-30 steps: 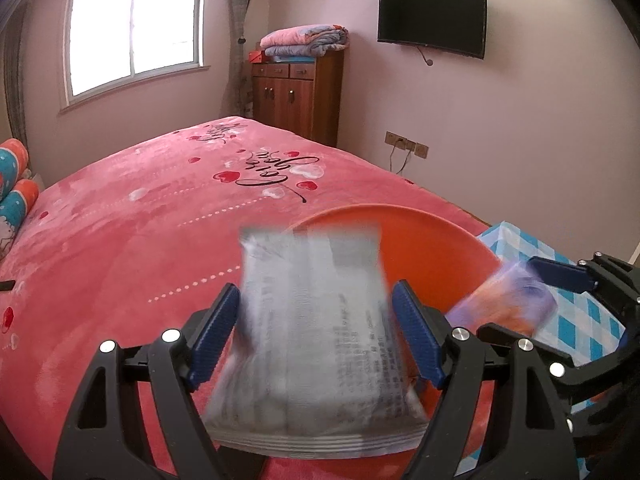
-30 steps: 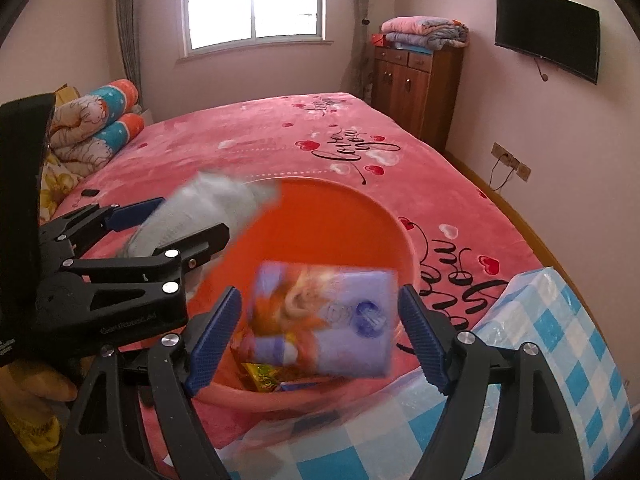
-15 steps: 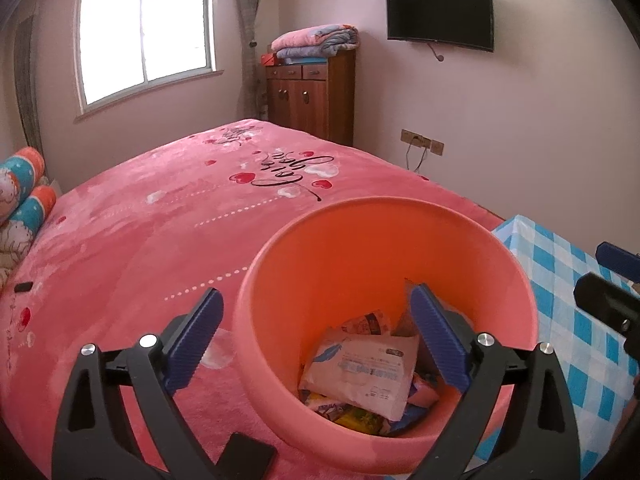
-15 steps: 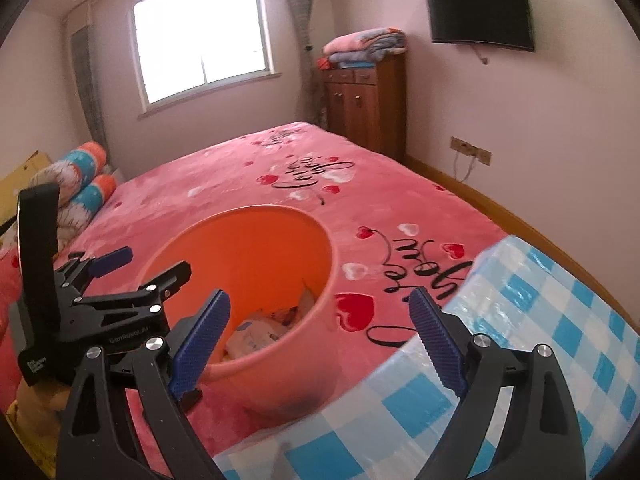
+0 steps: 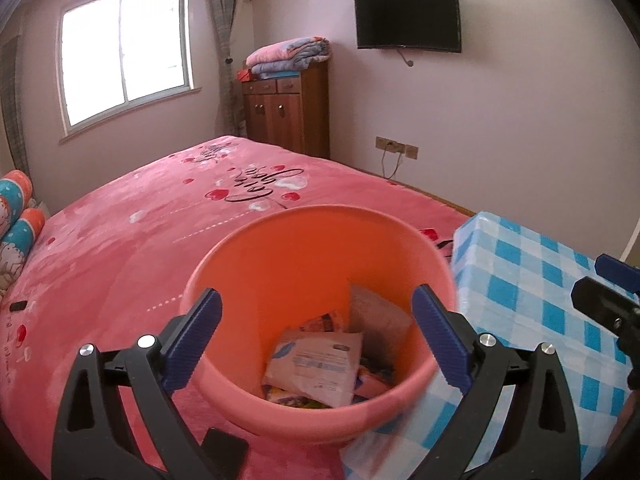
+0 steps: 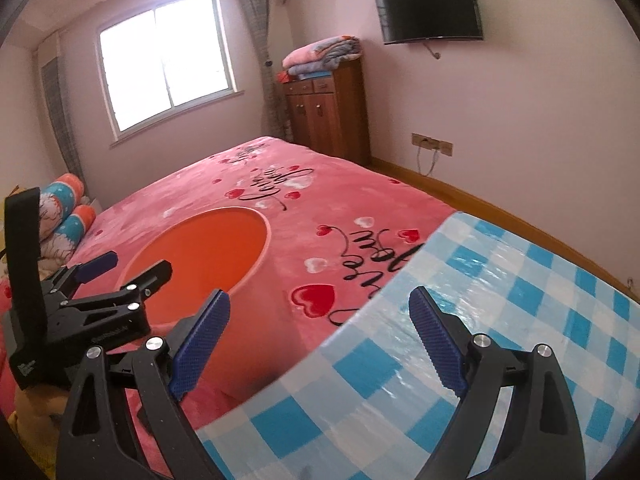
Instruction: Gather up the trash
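Two wrist views, shared bucket [image 5: 320, 264].

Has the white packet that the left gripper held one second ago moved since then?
Yes. The white packet has left the left gripper, whose jaws now stand open, and lies down inside the orange bucket on the other wrappers.

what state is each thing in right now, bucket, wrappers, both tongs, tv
orange bucket: upright on the bed, no lid, partly filled
white wrapper: lying inside the bucket on other wrappers
left tongs: open, nothing between them
right tongs: open, nothing between them, over the checked cloth
tv: screen dark
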